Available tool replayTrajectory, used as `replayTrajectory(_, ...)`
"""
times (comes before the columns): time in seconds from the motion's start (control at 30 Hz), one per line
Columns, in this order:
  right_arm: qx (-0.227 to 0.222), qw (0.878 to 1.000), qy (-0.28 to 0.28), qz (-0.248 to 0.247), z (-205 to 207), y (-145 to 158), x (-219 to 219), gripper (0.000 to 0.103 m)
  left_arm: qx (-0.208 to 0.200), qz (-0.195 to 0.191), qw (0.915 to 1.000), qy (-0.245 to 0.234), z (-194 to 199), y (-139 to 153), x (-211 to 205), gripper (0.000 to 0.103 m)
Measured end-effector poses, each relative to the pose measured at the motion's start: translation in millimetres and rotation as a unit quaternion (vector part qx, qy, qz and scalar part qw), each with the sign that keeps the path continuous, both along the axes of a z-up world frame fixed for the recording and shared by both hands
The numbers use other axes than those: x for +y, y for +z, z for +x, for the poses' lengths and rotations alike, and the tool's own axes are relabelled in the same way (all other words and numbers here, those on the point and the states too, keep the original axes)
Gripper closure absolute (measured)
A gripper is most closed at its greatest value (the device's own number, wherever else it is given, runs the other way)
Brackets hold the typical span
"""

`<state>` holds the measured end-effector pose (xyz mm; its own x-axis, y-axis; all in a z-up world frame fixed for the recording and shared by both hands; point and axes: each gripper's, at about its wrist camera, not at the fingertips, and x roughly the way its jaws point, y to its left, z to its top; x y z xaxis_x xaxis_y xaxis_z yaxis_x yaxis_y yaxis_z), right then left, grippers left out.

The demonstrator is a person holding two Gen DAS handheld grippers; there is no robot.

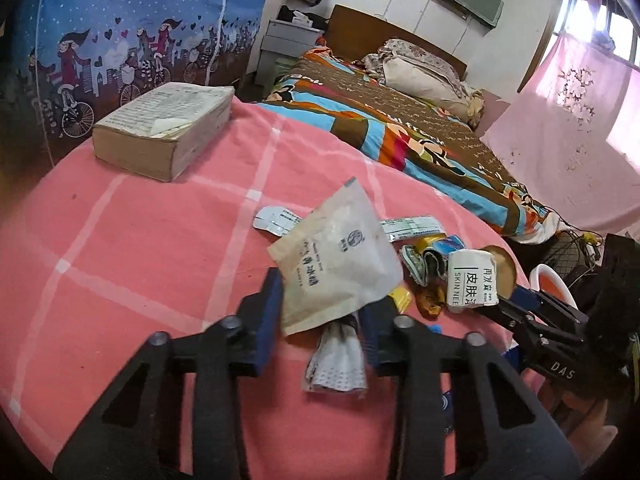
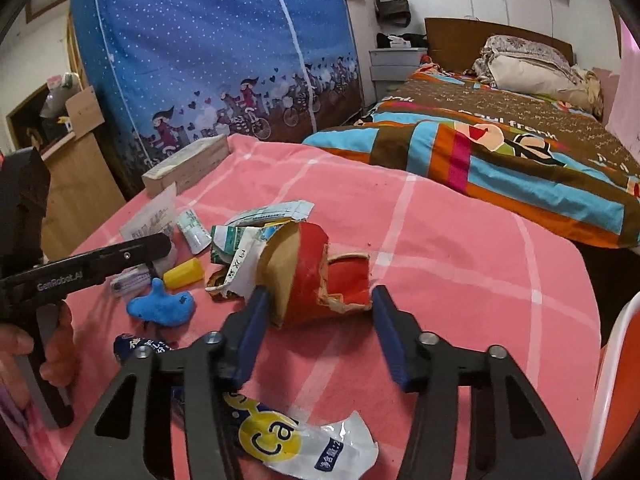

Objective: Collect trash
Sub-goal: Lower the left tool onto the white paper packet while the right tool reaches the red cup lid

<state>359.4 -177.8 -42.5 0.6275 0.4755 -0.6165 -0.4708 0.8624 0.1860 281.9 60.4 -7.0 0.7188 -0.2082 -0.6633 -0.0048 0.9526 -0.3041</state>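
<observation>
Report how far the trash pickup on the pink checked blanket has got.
Done: nothing shows as collected; no bin or bag is in view. In hand: the left gripper has a beige paper pouch between its pads, and the right gripper brackets a torn red carton, though contact is unclear. Left: the white skin-care box, yellow cap and torn sachet still lie on the blanket.

A thick worn book (image 1: 166, 130) lies on the pink checked blanket (image 1: 120, 248) near its far edge. Behind it hangs a blue cartoon-printed wardrobe cover (image 2: 224, 52). Beyond the blanket, a brown striped quilt (image 2: 500, 152) covers the bed, with a pillow (image 1: 424, 72) by the wooden headboard (image 2: 472, 36).
</observation>
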Motion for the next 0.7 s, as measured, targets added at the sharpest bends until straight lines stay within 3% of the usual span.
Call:
replayTrajectory(0.33,0.005,1.0,0.006,0.025,-4,-2,-7,0.058,-0.016,-0.012,0.9997,0.013,-7,4,11,0.071)
replayTrajectory(0.7,0.007,1.0,0.005,0.014,-4,-5,-4,0.056,0.008,-0.031,0.9985,0.045,3,-7,25,0.072)
